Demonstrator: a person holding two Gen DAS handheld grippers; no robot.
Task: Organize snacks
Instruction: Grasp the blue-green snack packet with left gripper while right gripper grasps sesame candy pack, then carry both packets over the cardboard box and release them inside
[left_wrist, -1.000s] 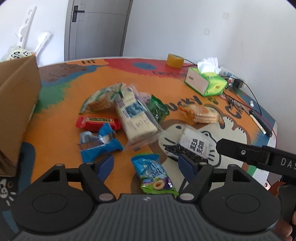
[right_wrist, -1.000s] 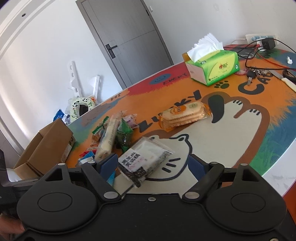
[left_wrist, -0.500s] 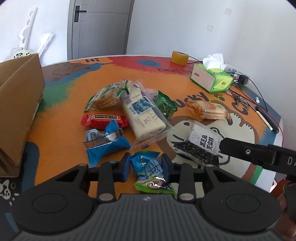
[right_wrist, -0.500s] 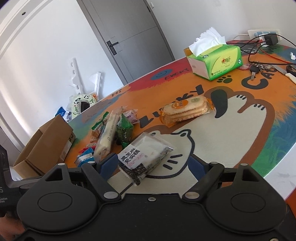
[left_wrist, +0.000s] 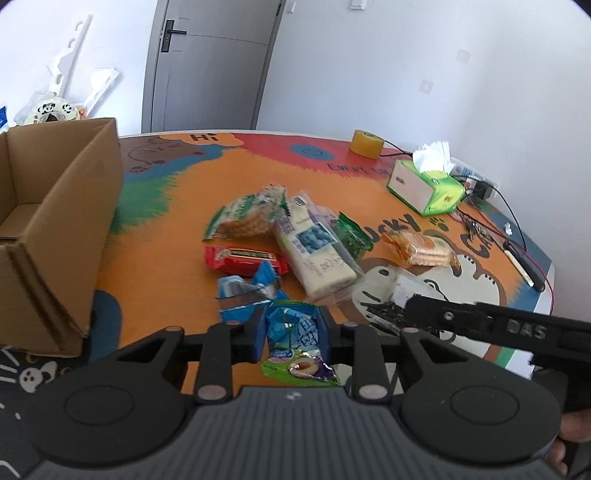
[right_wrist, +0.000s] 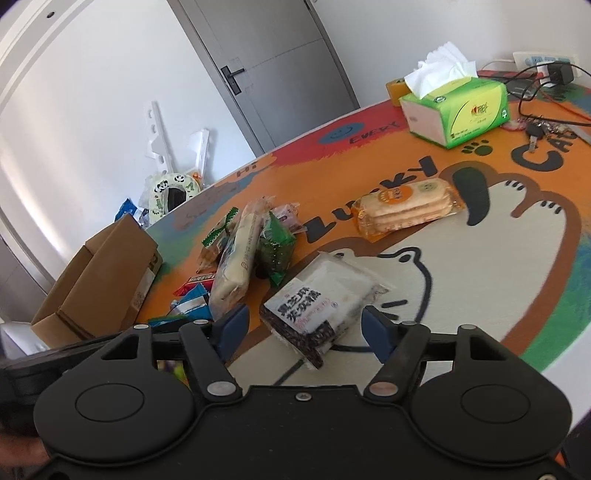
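While angled down at the table (left_wrist: 159, 229), the left hand-held gripper (left_wrist: 291, 326) has just closed; its blue pads pinch a blue-green snack packet (left_wrist: 295, 343), whose lower end hangs toward the camera. Right hand-held gripper (right_wrist: 303, 328), also tilted down, has been narrowing but stands apart from the black-and-white sesame pack (right_wrist: 314, 306) lying between its fingers. Cardboard box (left_wrist: 44, 221) sits far left, cut off by the frame. Pack print is too blurred to read.
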